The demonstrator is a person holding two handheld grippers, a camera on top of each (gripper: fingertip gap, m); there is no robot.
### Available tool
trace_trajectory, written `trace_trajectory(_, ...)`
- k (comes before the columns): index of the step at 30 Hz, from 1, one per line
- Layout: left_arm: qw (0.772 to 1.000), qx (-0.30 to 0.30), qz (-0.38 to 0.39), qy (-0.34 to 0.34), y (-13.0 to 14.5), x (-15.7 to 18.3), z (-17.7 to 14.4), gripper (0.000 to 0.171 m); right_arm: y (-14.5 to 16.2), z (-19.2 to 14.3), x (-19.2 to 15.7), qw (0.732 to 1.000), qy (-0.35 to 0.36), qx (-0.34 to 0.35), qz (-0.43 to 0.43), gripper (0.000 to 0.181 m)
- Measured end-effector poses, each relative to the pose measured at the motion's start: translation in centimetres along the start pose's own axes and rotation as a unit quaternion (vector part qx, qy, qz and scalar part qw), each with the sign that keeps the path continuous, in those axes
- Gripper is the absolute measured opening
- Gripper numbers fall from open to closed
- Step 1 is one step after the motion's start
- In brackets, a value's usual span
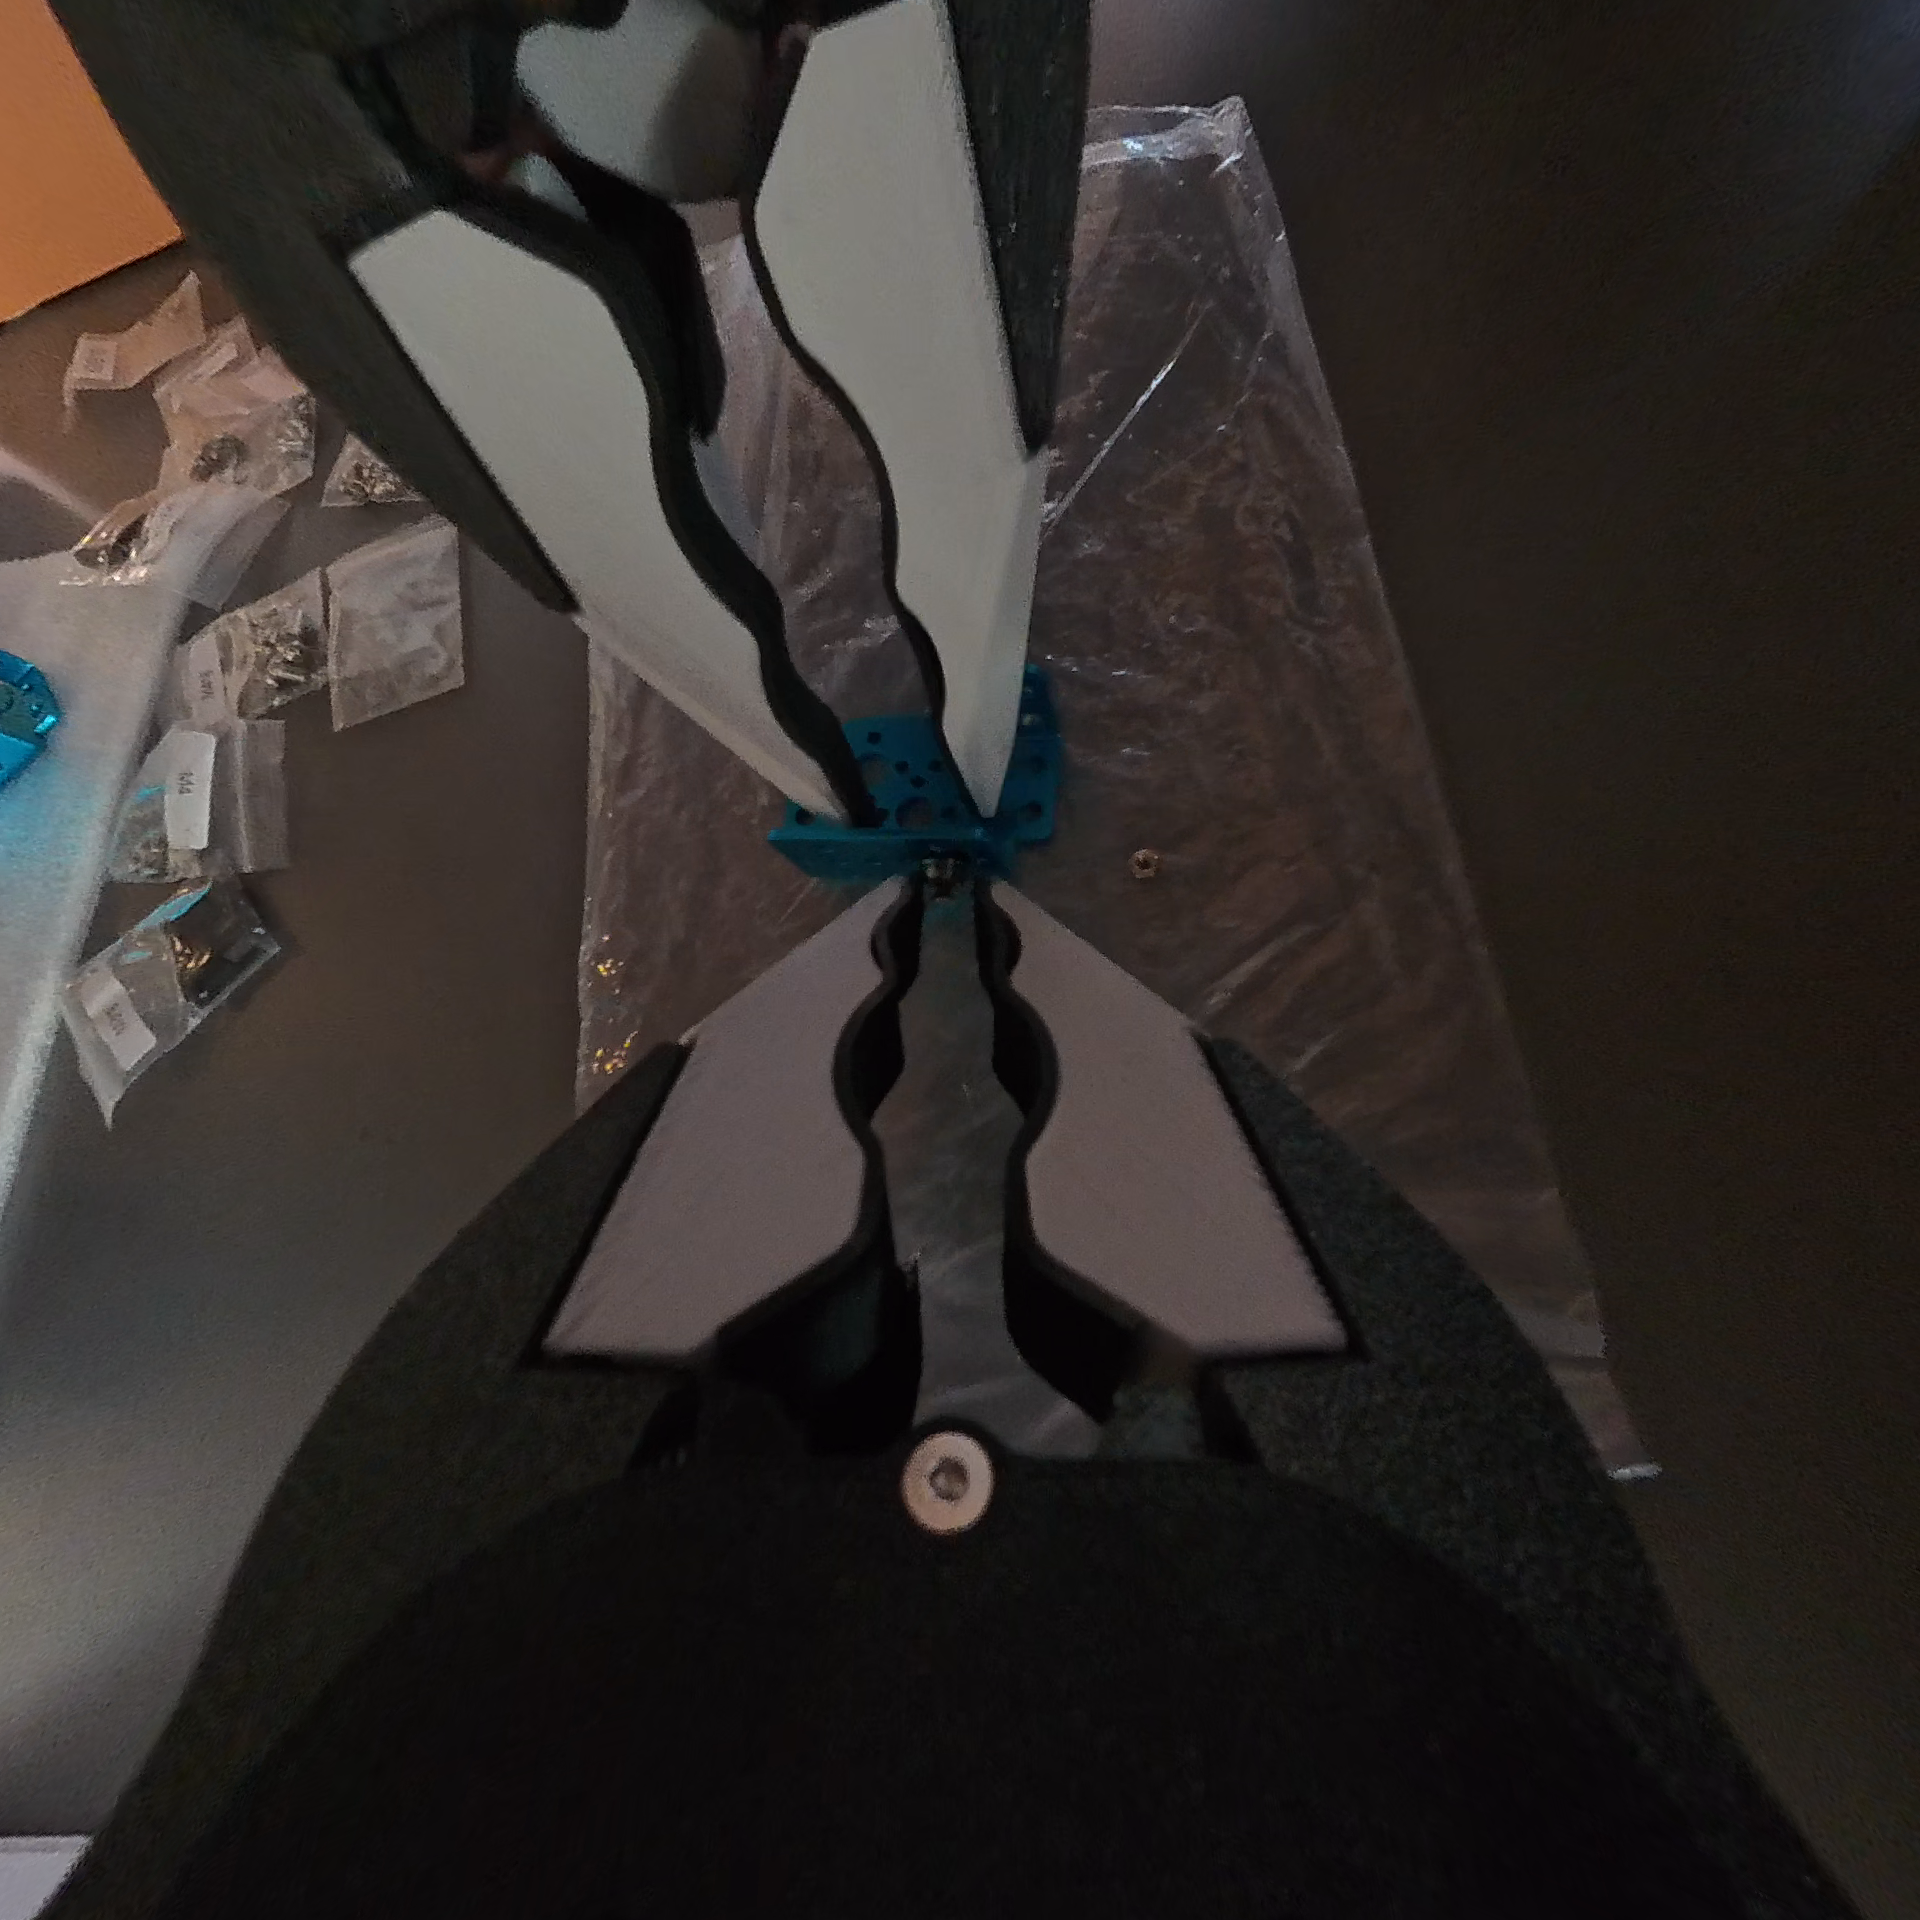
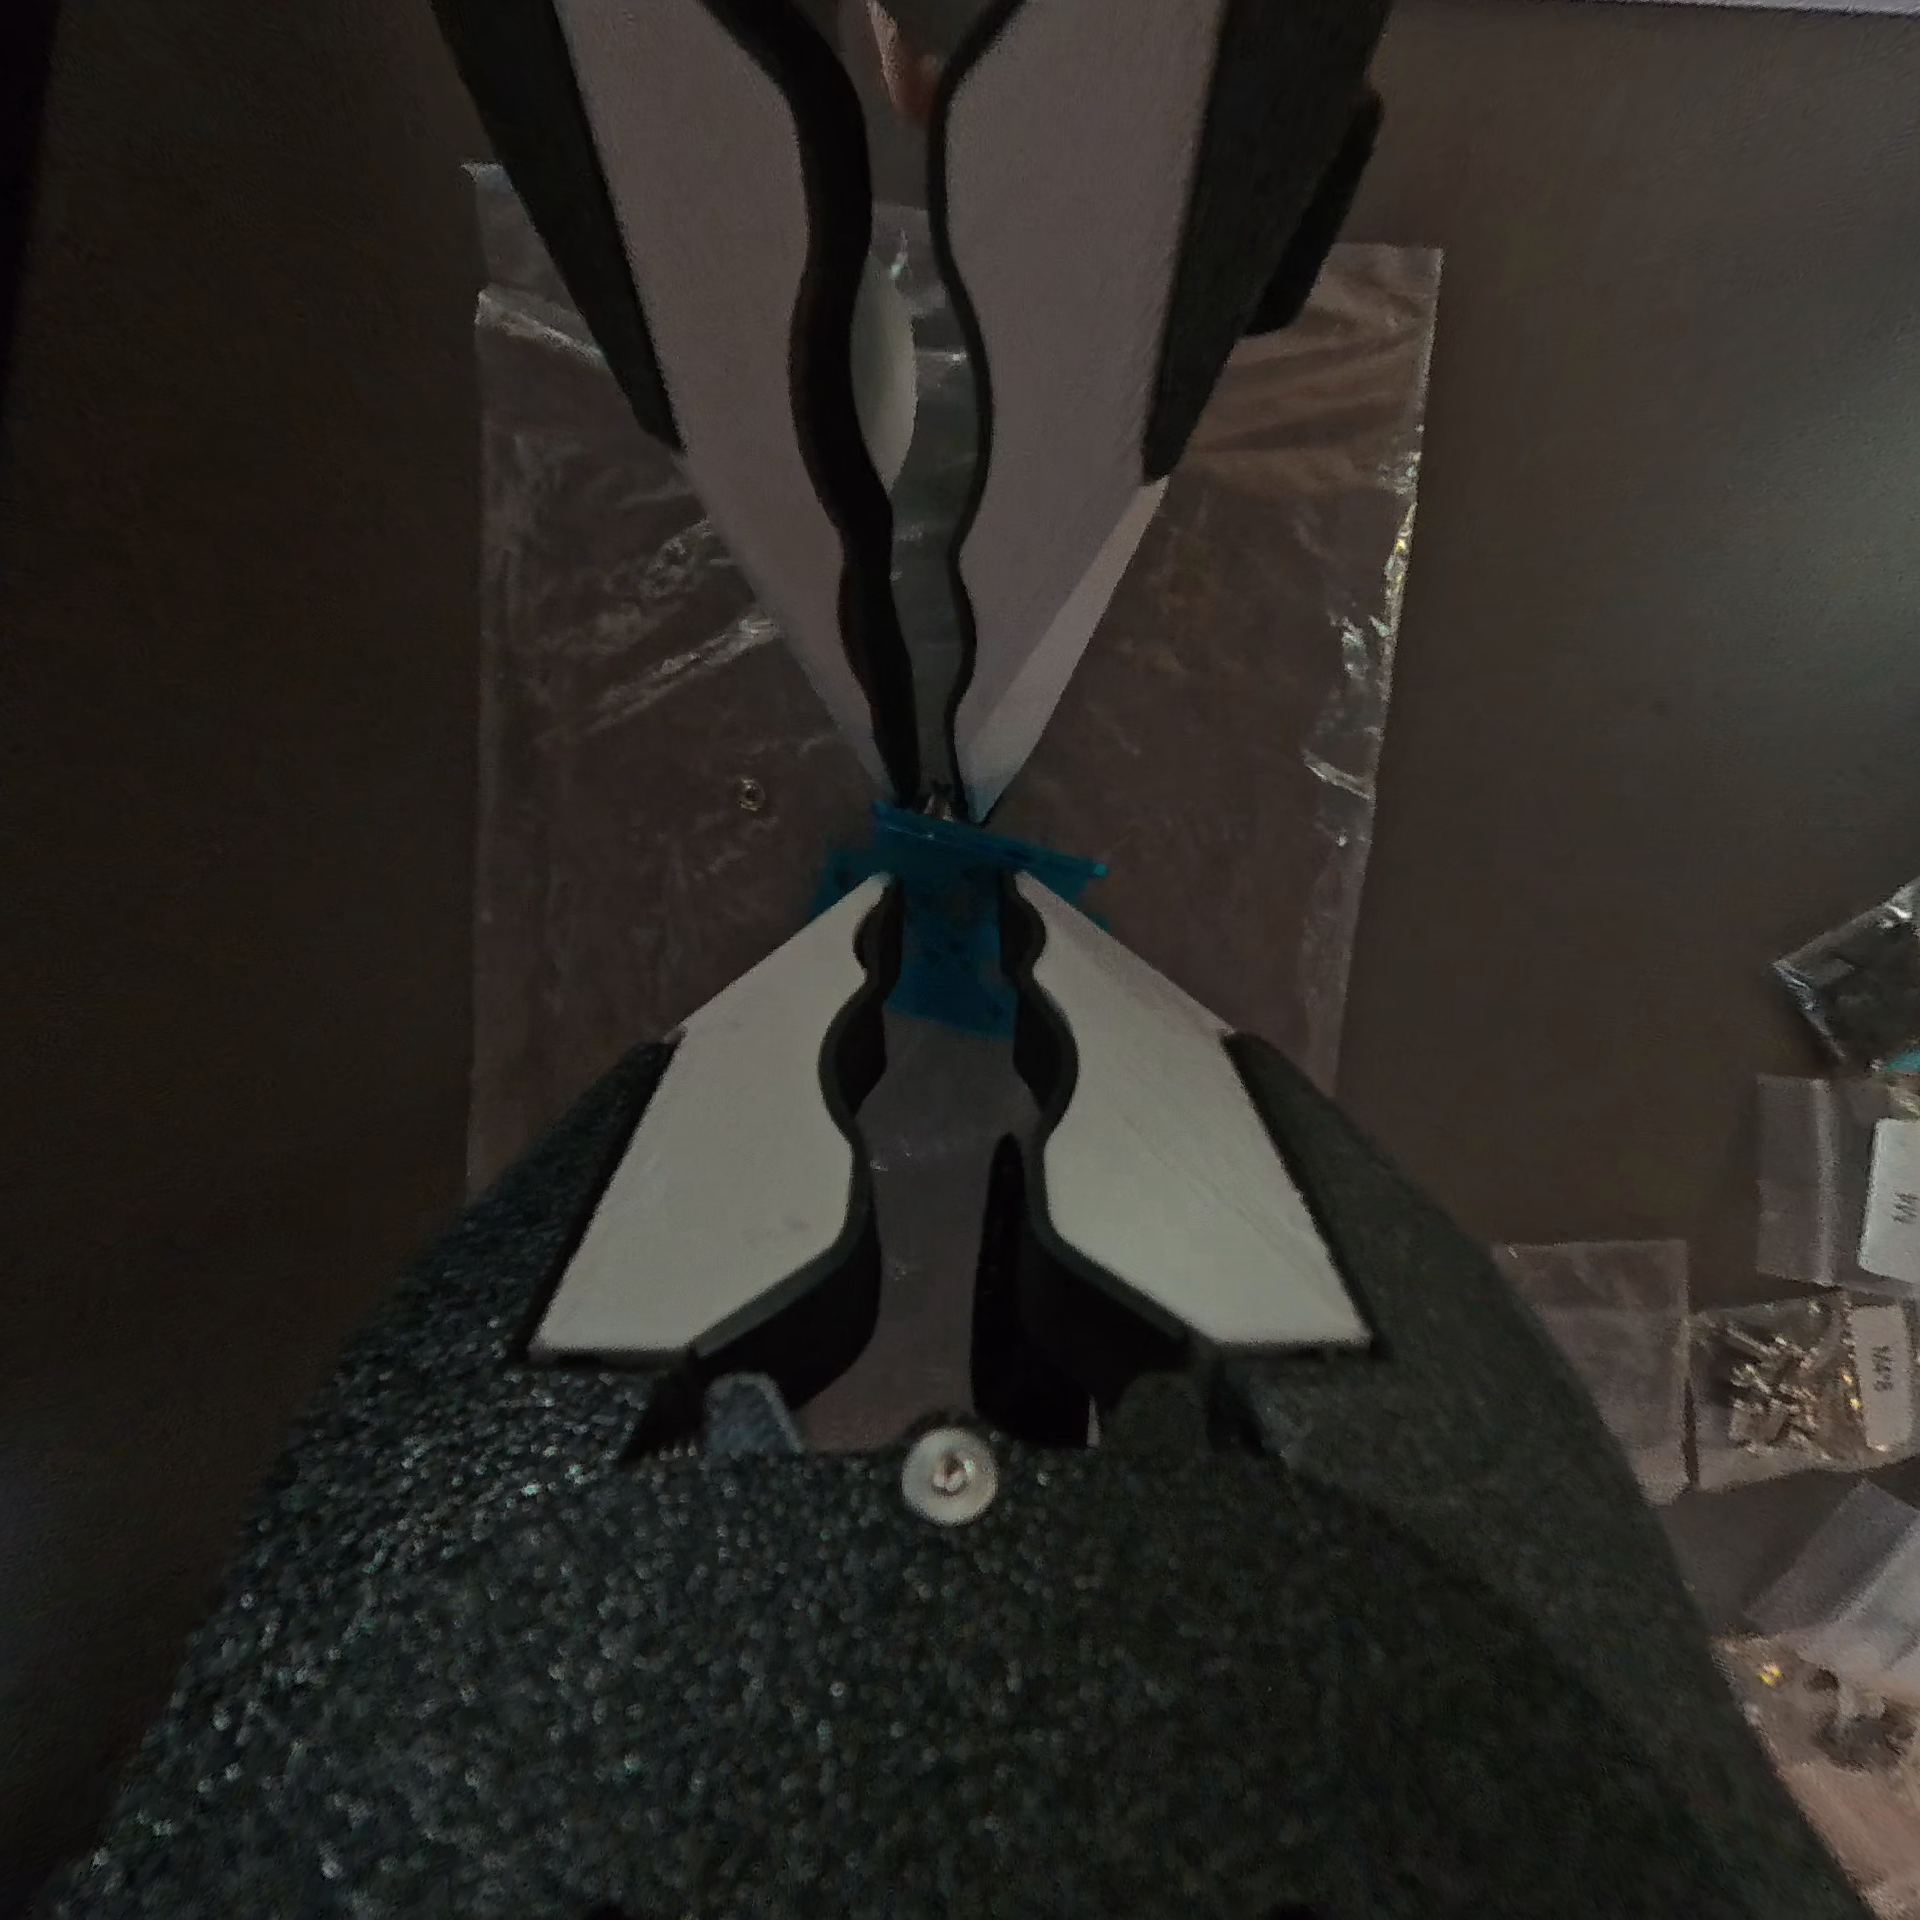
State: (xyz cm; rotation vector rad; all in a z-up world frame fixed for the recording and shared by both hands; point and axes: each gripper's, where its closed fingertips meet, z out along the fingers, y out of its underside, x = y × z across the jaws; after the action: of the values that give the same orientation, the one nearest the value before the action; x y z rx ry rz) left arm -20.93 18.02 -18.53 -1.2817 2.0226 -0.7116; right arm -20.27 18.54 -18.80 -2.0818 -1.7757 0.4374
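A blue perforated metal bracket (image 1: 914, 805) hangs just above a clear plastic bag (image 1: 1247, 675) on the dark table. My right gripper (image 2: 945, 883) is shut on the bracket (image 2: 940, 961); in the left wrist view it comes in from the top (image 1: 904, 810). My left gripper (image 1: 940, 896) is nearly closed on a small screw (image 1: 943, 868) held against the bracket's near edge. In the right wrist view it comes in from the top (image 2: 935, 800) and meets the bracket tip to tip. A small brass nut (image 1: 1143, 859) lies loose on the bag, also seen in the right wrist view (image 2: 750, 795).
Several small clear bags of screws and hardware (image 1: 281, 623) lie to the left of the plastic bag, and show at the right of the right wrist view (image 2: 1849, 1299). Another blue metal part (image 1: 16, 717) sits at the far left edge. A brown cardboard surface (image 1: 73, 156) is at the upper left. The tips of both grippers are at nearly the same place.
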Motion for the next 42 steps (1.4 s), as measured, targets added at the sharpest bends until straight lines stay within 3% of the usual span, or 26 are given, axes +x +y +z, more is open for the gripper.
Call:
trace_trajectory(8,1.0,-0.016,-0.008,0.006,0.9,-0.3,-0.4,0.021,0.2,0.2,0.0,1.0,-0.003,-0.001,0.002,0.017)
trace_trajectory(14,1.0,-0.018,-0.006,0.001,1.0,-0.5,-0.4,0.001,-0.2,0.3,0.1,1.0,0.003,0.005,-0.002,0.015)
trace_trajectory(26,1.0,-0.012,-0.003,0.0,0.5,-0.1,0.1,0.0,-0.4,0.5,-0.1,1.0,-0.001,0.01,0.0,0.014)
trace_trajectory(30,1.0,-0.018,-0.004,0.0,0.8,-0.2,0.0,0.001,0.3,-0.8,0.0,1.0,0.005,-0.011,-0.003,0.014)
trace_trajectory(34,1.0,-0.02,-0.005,0.008,1.0,-0.1,-0.2,0.001,-0.8,-2.1,-2.6,0.999,-0.044,0.007,-0.021,0.011)
trace_trajectory(42,1.0,-0.001,-0.01,0.013,0.1,0.1,-0.5,0.001,-1.1,0.9,-3.9,0.998,-0.044,-0.024,-0.039,0.015)
